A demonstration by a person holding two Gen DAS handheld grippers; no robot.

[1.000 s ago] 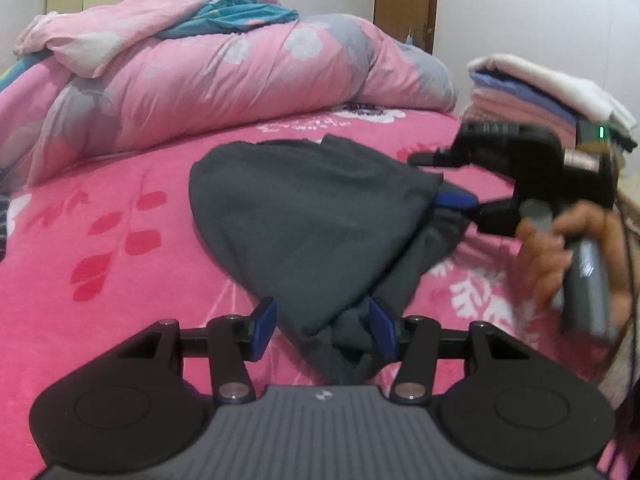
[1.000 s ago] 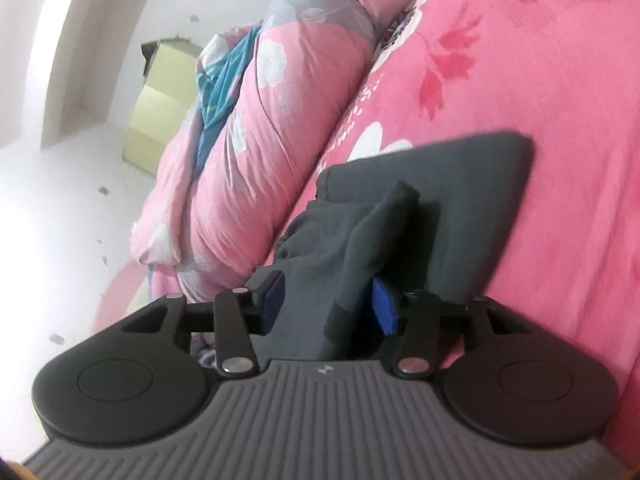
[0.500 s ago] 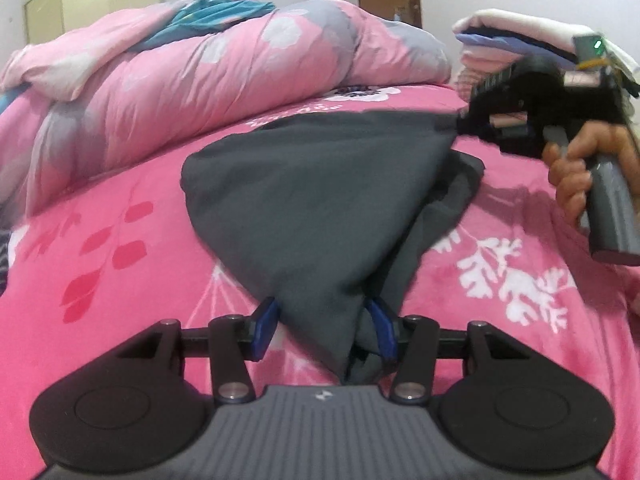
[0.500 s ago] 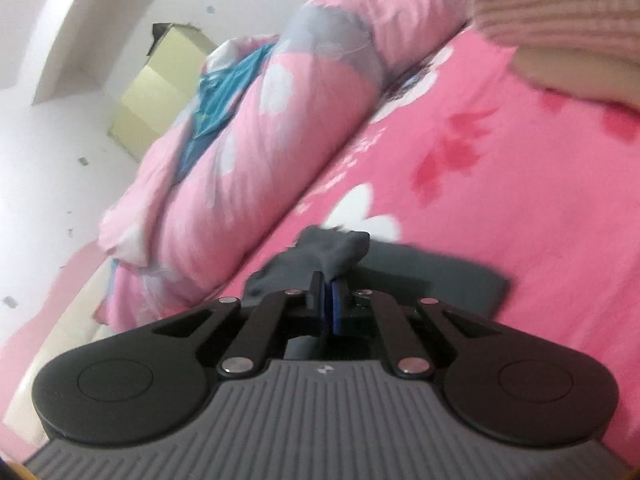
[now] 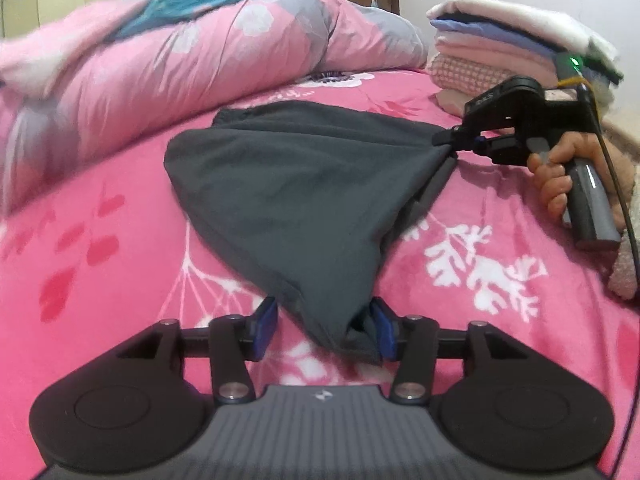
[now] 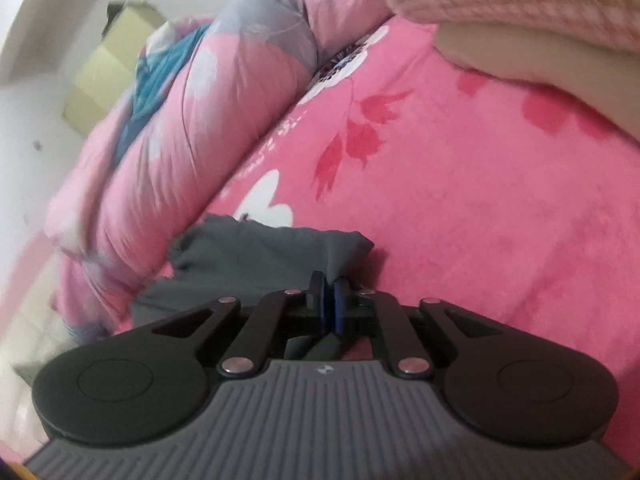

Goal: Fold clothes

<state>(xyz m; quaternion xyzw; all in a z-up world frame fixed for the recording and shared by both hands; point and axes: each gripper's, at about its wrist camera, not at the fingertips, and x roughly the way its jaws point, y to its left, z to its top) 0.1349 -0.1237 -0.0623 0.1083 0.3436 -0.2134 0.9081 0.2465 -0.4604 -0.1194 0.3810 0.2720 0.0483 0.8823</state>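
Left wrist, step: we are stretching the dark grey garment (image 5: 304, 200) flat on the pink bed (image 5: 100, 240); next we need a firm near-corner grip.
Left wrist, tongs: our left gripper (image 5: 324, 332) is opening, half spread, the near corner lying between its jaws, apparently touching only the right pad.
Right wrist, tongs: our right gripper (image 6: 329, 304) is pinching the garment's far corner, jaws easing slightly.

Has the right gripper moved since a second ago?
Yes. In the left wrist view, the right gripper, pinching the grey garment, went up and back toward the folded stack.
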